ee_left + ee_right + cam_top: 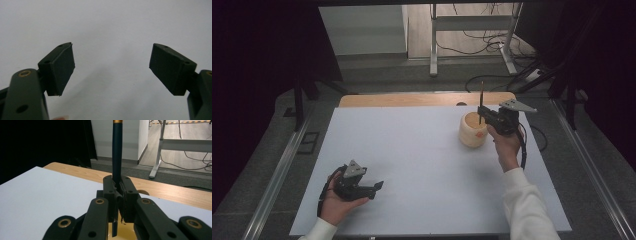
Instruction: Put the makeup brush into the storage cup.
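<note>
right gripper (482,116) is clamped on a pencil (481,100) standing upright right over the wooden cup (473,131), while the left gripper (377,187) sits with jaws apart well off from that cup

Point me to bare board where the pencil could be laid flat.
Free: the wide middle of the white board, between the left hand-held gripper and the wooden cup; also the far-left corner. Crowded: the far right, where the right hand-held gripper holds the pencil over the cup.
</note>
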`<control>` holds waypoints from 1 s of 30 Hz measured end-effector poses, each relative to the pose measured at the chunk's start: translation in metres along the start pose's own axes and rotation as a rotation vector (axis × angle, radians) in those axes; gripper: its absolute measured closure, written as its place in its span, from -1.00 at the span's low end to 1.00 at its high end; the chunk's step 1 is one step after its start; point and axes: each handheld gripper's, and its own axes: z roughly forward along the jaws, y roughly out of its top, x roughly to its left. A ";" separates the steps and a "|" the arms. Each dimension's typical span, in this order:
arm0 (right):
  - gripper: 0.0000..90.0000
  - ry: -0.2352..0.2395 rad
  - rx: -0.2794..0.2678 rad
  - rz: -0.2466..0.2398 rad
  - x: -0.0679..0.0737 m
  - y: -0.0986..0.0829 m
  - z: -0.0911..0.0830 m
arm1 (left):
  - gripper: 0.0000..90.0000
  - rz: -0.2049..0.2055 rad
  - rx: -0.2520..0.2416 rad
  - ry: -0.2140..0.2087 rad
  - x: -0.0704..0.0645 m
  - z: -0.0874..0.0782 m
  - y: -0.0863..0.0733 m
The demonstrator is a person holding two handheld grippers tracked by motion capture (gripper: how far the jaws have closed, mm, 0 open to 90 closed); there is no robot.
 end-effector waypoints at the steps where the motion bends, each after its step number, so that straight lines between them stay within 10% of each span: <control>1: 0.89 -0.001 0.002 -0.002 -0.001 0.000 0.001 | -0.54 0.000 0.000 0.000 0.000 0.000 0.000; 30: 0.89 -0.040 0.057 0.010 -0.010 -0.017 0.024 | -0.54 0.002 0.001 0.001 0.000 0.000 0.000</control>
